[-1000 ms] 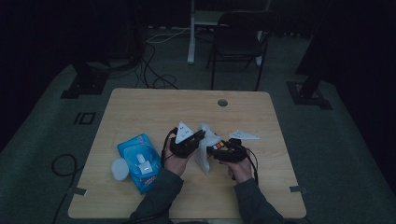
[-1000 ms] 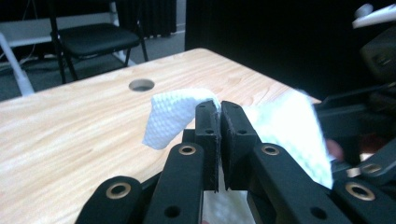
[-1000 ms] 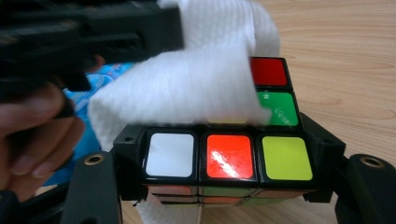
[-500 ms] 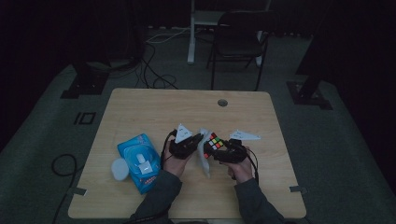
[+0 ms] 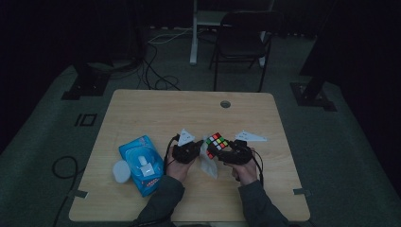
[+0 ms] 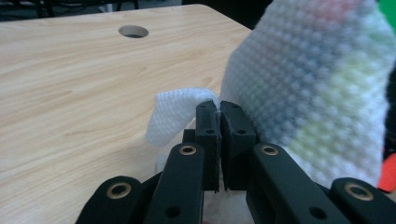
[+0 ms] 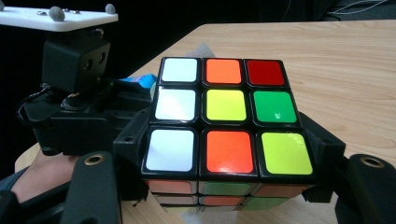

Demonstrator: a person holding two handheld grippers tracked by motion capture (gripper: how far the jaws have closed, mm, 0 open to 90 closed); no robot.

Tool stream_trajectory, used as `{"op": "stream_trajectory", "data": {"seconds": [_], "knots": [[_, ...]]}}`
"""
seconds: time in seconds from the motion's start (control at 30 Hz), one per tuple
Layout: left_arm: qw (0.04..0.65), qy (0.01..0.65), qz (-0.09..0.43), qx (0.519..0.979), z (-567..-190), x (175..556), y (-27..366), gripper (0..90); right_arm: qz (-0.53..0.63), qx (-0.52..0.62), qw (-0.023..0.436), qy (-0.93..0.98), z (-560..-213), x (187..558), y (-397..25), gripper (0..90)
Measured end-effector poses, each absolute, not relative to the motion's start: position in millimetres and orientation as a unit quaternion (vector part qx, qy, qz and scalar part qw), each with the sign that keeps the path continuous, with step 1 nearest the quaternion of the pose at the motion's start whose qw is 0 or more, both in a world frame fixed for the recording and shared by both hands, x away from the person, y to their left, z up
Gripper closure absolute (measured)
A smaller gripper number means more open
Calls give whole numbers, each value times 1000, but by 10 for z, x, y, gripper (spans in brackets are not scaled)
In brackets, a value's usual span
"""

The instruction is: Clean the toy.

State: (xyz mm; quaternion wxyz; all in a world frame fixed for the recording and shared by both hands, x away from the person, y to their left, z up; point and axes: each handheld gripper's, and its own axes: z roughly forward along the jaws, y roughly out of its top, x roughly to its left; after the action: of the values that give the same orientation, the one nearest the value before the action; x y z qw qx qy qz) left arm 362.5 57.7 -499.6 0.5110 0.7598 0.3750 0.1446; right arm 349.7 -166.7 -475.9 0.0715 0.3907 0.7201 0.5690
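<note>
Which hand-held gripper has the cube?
The right hand-held gripper clamps the puzzle cube between its jaws; the left hand-held gripper pinches a white wipe instead.

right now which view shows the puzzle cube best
The right gripper view: the puzzle cube sits close up between the right claw jaws, top stickers clear. The high view shows it small; the left gripper view shows only blurred colours through the wipe.

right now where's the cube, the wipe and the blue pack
cube [image 7: 224, 105]: right gripper view, on the yellow centre sticker of its top face
wipe [image 6: 306, 88]: left gripper view, on its bumpy white middle
blue pack [image 5: 142, 158]: high view, on its white lid
</note>
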Motion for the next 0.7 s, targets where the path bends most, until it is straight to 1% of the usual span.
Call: {"op": "stream_trajectory", "data": {"seconds": [0.3,0.7], "knots": [[507,351,138,775,-5024,3577,488,875,577,398,67,710,-4763,3507,-1683,338],[490,301,146,805,-5035,3438,311,885,582,416,60,696,-4787,3534,-1728,338]]}}
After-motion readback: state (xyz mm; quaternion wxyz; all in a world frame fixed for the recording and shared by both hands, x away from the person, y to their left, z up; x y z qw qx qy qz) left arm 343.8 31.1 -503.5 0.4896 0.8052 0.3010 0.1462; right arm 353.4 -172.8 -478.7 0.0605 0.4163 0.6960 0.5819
